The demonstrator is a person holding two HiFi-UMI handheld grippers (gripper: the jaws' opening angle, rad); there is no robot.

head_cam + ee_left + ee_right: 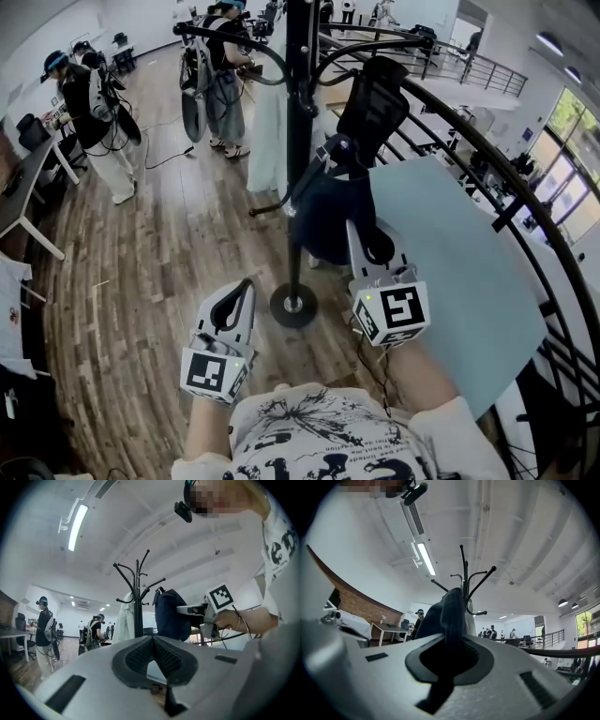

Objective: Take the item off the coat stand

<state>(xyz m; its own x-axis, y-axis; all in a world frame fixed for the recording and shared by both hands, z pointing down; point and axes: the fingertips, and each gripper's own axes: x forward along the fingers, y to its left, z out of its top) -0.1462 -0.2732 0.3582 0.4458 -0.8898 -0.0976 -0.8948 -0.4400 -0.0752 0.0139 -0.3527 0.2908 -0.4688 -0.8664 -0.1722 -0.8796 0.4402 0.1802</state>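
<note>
A dark navy bag (328,211) hangs from the black coat stand (298,141), whose round base (293,306) rests on the wood floor. My right gripper (361,230) is shut on a fold of the bag's fabric, which fills its jaws in the right gripper view (451,641). The bag (440,613) rises in front of the stand's hooks (464,573). My left gripper (246,284) is low and left of the base, shut and empty (152,639). From there the bag (169,613) and the right gripper (187,610) show right of the pole (137,602).
A white garment (269,122) hangs on the stand's far side and a black item (375,103) on an upper hook. A black railing (525,187) and a light blue panel (450,272) curve along the right. People (89,112) and a desk (28,178) are at the back left.
</note>
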